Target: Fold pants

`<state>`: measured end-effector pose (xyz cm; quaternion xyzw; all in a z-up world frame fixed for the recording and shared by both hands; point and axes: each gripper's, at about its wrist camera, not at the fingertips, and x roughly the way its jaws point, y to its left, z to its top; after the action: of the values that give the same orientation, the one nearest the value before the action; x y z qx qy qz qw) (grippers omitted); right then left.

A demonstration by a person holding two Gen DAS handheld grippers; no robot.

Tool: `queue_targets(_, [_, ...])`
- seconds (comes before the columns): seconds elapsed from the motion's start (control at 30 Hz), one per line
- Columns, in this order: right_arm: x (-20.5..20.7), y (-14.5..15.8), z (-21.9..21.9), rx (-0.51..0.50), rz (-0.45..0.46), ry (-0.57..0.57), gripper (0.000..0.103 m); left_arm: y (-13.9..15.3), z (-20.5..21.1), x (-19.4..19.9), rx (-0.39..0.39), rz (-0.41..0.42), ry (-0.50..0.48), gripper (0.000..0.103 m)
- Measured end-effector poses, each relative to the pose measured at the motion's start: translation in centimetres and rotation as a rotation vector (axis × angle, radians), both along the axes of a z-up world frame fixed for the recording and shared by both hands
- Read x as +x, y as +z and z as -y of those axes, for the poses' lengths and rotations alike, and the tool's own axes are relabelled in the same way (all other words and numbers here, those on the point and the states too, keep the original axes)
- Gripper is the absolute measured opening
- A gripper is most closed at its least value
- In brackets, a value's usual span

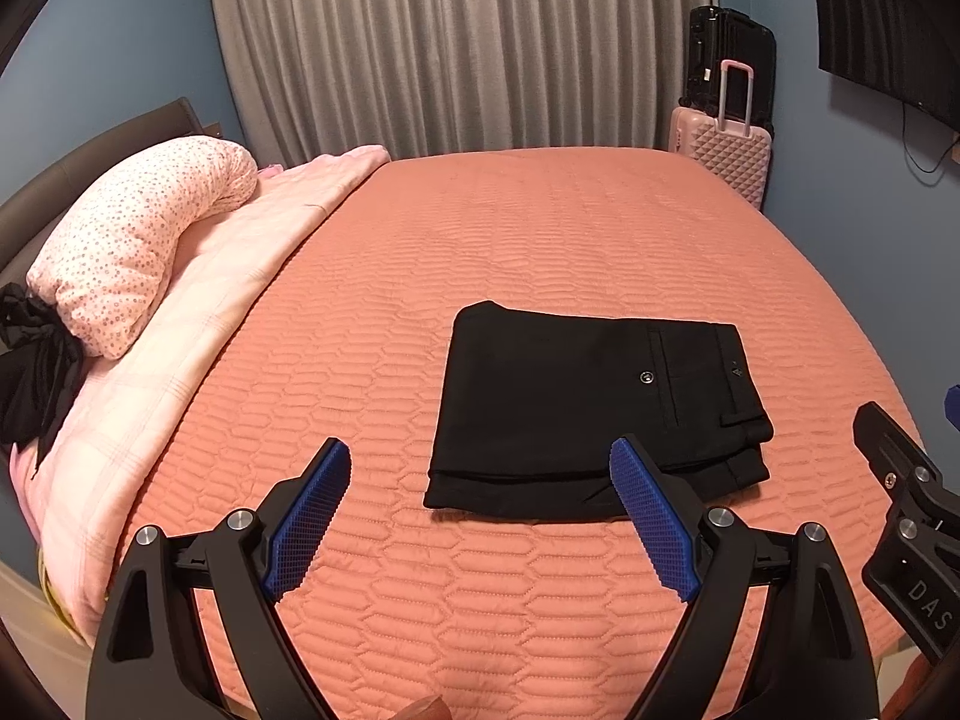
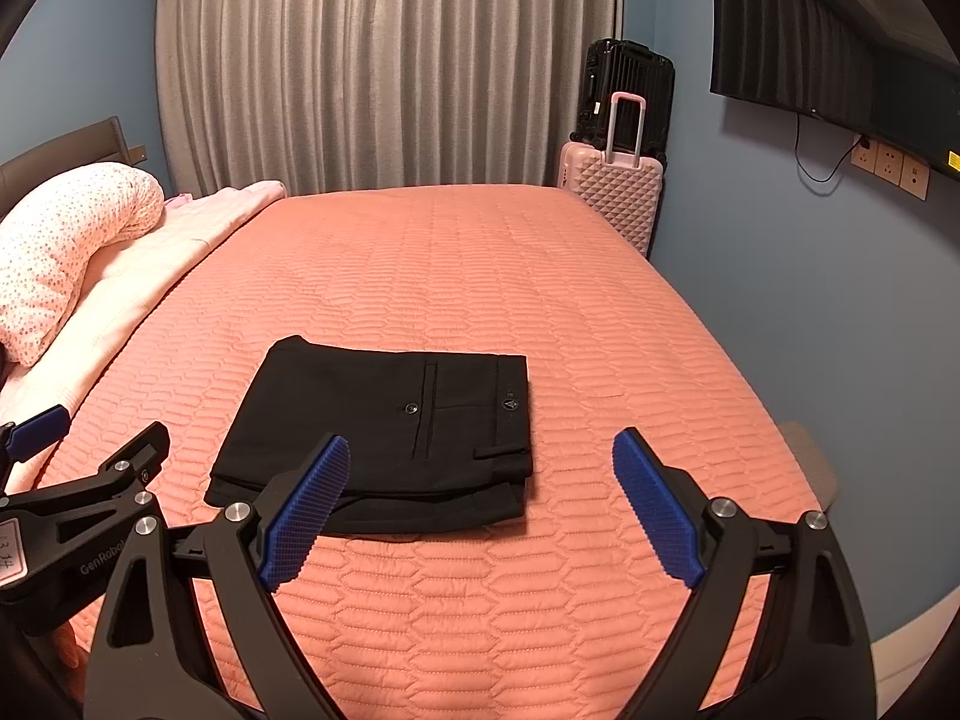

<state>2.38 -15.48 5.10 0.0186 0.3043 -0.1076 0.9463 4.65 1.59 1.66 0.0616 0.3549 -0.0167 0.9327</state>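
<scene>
Black pants point(image 1: 594, 414) lie folded into a flat rectangle on the orange quilted bedspread point(image 1: 480, 240), back pocket and button facing up. They also show in the right wrist view point(image 2: 384, 432). My left gripper point(image 1: 480, 456) is open and empty, raised above the bed just in front of the pants' near left edge. My right gripper point(image 2: 480, 450) is open and empty, raised in front of the pants' near right corner. The right gripper's body shows at the right edge of the left wrist view, and the left gripper's body shows at the left edge of the right wrist view.
A dotted pink pillow point(image 1: 138, 240) and a pale pink blanket point(image 1: 198, 312) lie along the bed's left side, with a black cloth point(image 1: 36, 378) beside them. A pink suitcase point(image 2: 612, 192) and a black suitcase point(image 2: 624, 96) stand at the far corner. A TV point(image 2: 828, 54) hangs on the right wall.
</scene>
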Motion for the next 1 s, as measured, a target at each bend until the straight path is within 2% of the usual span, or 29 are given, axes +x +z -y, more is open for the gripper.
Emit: queue_targets(1.0, [-0.25, -0.32, 0.27, -0.001, -0.003, -0.003, 0.088, -0.09, 1.00, -0.47, -0.010, -0.025, -0.028, 0.086])
